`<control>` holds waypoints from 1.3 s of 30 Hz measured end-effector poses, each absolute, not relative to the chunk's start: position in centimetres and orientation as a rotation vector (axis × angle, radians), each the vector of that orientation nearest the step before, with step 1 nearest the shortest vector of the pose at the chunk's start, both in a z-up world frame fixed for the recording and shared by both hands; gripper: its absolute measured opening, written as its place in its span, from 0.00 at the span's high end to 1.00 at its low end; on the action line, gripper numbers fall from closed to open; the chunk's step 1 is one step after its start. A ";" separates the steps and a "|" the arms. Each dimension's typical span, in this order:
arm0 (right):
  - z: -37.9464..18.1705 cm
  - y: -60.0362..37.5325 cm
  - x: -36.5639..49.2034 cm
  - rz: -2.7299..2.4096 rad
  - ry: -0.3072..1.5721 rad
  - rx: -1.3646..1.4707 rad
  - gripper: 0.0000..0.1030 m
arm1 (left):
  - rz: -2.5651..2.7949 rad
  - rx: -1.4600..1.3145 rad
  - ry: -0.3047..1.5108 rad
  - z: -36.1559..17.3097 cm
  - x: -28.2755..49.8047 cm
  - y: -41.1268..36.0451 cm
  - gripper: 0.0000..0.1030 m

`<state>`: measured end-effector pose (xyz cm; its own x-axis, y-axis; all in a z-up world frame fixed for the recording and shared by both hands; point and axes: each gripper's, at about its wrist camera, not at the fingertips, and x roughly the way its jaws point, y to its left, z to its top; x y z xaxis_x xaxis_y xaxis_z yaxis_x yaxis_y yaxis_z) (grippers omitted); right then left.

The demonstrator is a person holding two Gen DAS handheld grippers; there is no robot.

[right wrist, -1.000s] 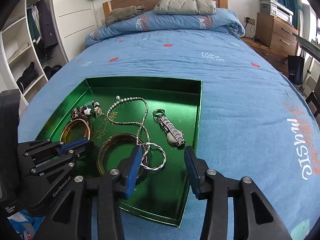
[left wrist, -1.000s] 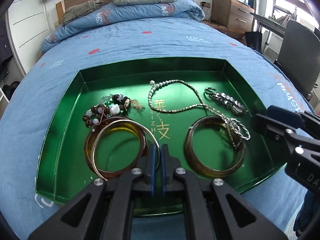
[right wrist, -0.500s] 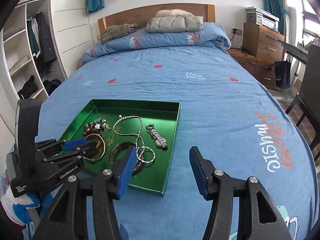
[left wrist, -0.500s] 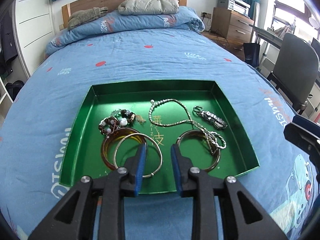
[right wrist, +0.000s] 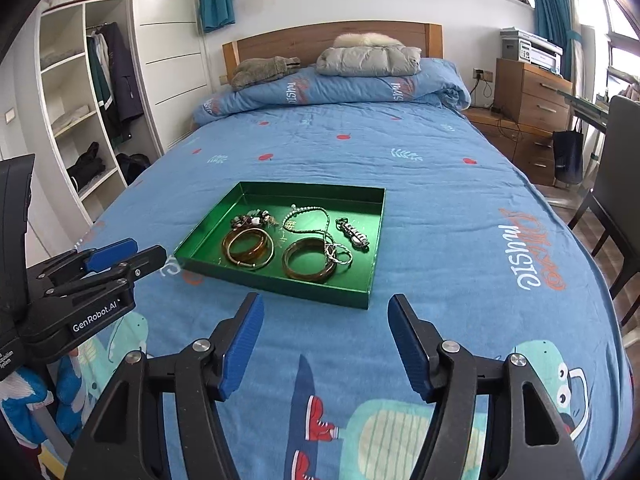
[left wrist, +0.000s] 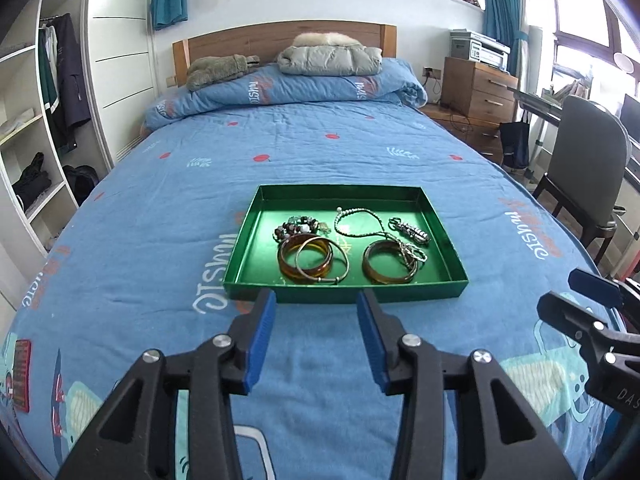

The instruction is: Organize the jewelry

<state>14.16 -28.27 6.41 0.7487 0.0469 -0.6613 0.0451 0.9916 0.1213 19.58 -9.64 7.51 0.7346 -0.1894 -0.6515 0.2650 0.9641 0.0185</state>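
The left wrist view looks forward and down along its fingers from the foot of the bed, facing the headboard, with the green tray just past the fingertips and near the middle. The right wrist view looks the same way from further right, so the tray sits left of centre and a little further off. Both share the tray, the bed and the far wall, and each catches the other gripper at its edge.
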 end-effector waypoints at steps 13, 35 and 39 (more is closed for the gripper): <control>8.3 -25.5 5.2 0.036 0.664 0.119 0.33 | -0.176 0.098 0.625 9.6 9.4 -5.1 0.51; 8.4 -23.7 -1.4 0.005 0.581 0.106 0.26 | -0.125 0.126 0.560 10.0 2.4 -2.4 0.48; 7.9 -23.3 -1.7 0.004 0.569 0.106 0.24 | -0.138 0.135 0.558 9.8 1.8 -2.7 0.48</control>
<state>-1.70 -23.26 7.87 0.8424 0.0330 -0.5379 0.0259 0.9945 0.1016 1.81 -2.72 9.79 0.8397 -0.0939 -0.5350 0.1669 0.9819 0.0896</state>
